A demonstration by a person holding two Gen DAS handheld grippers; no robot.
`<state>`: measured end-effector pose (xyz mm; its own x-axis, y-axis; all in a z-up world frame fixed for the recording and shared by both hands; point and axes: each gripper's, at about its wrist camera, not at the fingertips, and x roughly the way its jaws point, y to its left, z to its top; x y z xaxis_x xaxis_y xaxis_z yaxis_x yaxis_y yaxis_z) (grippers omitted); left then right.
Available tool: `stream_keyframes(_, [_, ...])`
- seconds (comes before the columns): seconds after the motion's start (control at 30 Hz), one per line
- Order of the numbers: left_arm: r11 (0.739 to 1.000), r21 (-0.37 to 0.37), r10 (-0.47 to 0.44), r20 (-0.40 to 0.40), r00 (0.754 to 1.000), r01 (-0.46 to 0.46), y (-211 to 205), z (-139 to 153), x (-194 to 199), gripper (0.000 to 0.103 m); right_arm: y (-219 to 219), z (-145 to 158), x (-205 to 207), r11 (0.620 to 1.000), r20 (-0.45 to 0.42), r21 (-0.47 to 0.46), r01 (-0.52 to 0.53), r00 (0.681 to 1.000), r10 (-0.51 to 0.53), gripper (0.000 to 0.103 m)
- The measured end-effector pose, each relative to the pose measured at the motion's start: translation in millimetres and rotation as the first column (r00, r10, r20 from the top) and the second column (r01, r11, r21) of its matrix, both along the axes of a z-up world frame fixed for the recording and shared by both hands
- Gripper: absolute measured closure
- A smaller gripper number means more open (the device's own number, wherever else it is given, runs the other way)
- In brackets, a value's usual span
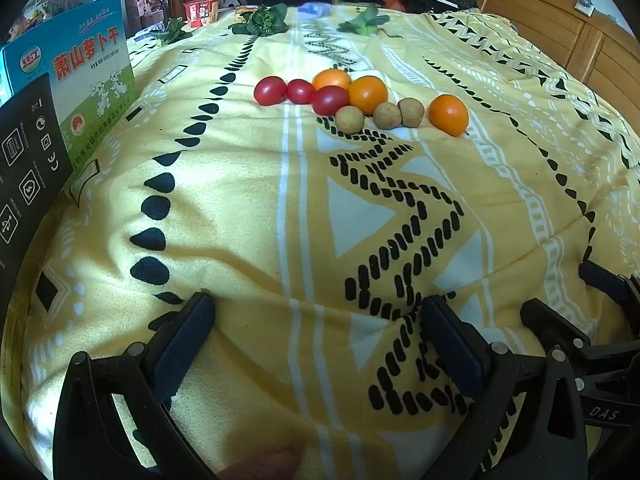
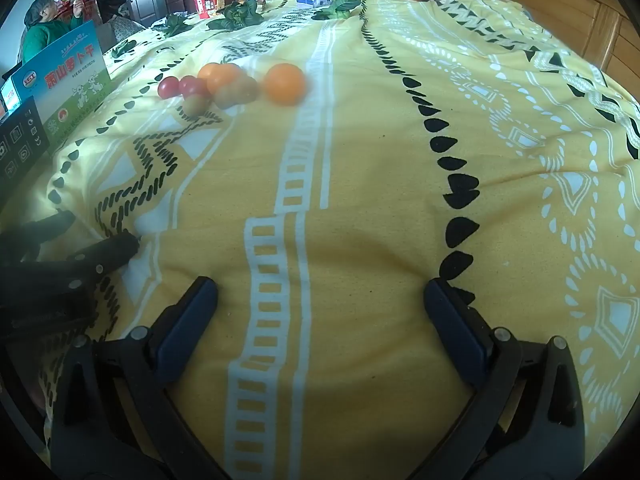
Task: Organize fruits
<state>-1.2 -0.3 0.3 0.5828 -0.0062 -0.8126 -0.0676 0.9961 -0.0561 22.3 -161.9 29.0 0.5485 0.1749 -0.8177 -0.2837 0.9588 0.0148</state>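
Here, both of my tools hang low over a bed covered by a yellow blanket (image 1: 224,184) printed with black teardrop rows, white stripes and zigzag bands. My left gripper (image 1: 316,316) has its jaws spread wide with only cloth between them, and my right gripper (image 2: 320,300) is spread just as wide and holds nothing either; its black frame shows at the right edge of the left wrist view.

The fruit sits in one loose cluster further up the blanket, well apart from both tools. From the left wrist view I count three cherry tomatoes (image 1: 301,91) in a row on the left, touching each other. Behind and beside them are two oranges (image 1: 368,94), and a third orange (image 1: 448,115) lies a little apart on the right. Three small brown longans (image 1: 387,115) lie in front, two of them touching. In the right wrist view the same cluster is blurred.

At the left edge of the bed a blue and green carton (image 1: 86,76) with red Chinese lettering stands upright beside a black box (image 1: 28,160) with white icons. Leafy greens (image 1: 262,20) and a red instant noodle cup (image 1: 202,11) lie at the far end. A wooden headboard (image 1: 568,36) runs along the right, piled clothes sit beyond the bed, and a person in green (image 2: 44,28) is by the door.
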Motion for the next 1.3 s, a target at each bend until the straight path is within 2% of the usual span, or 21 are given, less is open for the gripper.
stream_keyframes(1.3, [1.0,-0.013,-0.001,-0.006,1.0,0.001,-2.6,2.5,0.4,0.0,0.2,-0.1,0.2,1.0,0.0,-0.001,0.0,1.0,0.0,0.0])
